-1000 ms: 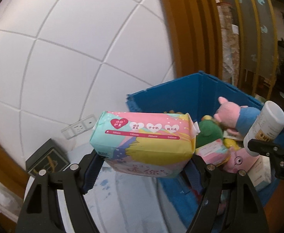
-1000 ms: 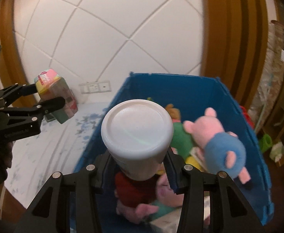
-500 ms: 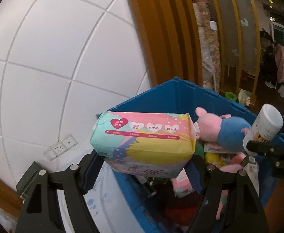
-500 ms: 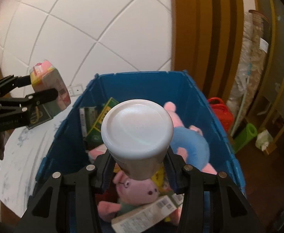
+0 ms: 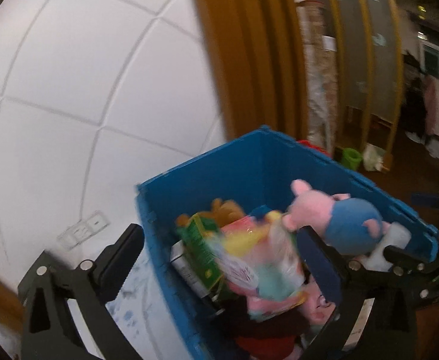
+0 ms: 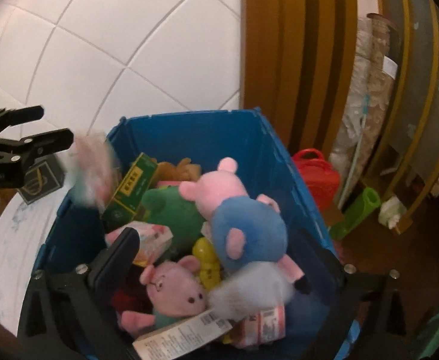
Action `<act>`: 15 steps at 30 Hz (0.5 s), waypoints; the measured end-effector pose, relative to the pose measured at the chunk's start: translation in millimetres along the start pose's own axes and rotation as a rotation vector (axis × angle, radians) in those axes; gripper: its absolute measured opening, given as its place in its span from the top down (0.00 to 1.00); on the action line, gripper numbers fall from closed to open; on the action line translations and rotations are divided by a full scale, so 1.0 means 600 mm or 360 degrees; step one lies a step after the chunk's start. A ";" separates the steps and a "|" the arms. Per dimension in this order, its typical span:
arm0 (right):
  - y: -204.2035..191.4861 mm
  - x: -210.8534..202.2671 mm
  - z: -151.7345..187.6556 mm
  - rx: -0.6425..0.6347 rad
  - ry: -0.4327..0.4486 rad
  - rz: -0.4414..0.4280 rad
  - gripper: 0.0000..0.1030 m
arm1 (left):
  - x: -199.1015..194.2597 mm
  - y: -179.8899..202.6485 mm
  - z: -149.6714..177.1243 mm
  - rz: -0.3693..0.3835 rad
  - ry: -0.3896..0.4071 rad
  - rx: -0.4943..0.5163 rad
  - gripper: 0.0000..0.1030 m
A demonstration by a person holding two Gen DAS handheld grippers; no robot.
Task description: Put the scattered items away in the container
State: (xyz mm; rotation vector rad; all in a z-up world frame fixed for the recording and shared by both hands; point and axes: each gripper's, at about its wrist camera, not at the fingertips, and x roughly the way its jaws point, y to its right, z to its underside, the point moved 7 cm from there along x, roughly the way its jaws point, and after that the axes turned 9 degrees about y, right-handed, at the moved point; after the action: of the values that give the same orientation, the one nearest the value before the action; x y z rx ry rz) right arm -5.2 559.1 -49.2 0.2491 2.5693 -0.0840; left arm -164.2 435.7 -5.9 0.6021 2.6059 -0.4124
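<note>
The blue crate (image 5: 249, 162) (image 6: 267, 150) holds plush pigs, a green box (image 6: 131, 186) and other packs. My left gripper (image 5: 222, 258) is open above the crate's left wall. The pastel pack (image 5: 264, 258), blurred, is falling into the crate; it also shows as a blur in the right wrist view (image 6: 90, 171). My right gripper (image 6: 222, 255) is open over the crate. The white bottle (image 6: 249, 288), blurred, drops among the toys below it and shows by the right gripper in the left wrist view (image 5: 390, 243).
A pink pig in blue (image 6: 237, 210) lies on top of the pile. A white table (image 6: 12, 240) with a dark box (image 6: 39, 180) lies left of the crate. A red basket (image 6: 318, 174) and a green tube (image 6: 357, 213) lie on the floor to the right.
Both grippers have opened. The pastel pack has left the left gripper and the white bottle has left the right gripper; both are falling into the crate.
</note>
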 end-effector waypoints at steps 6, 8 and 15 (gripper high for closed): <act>-0.079 0.001 -0.001 -0.0070 -0.0008 -0.0139 0.00 | -0.053 -0.076 0.068 -0.0143 -0.0074 -0.0125 0.00; -0.121 -0.001 0.002 -0.0097 -0.0015 -0.0192 0.00 | -0.077 -0.104 0.093 -0.0191 -0.0098 -0.0172 0.00; -0.226 -0.024 0.006 -0.0145 -0.0035 -0.0258 0.00 | -0.157 -0.174 0.156 -0.0298 -0.0111 -0.0271 0.00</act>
State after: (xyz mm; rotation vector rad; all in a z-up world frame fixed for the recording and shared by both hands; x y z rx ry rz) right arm -17.5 423.3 -43.5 0.0054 2.5593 -0.0292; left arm -105.2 278.3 -22.8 0.2833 2.6052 -0.2592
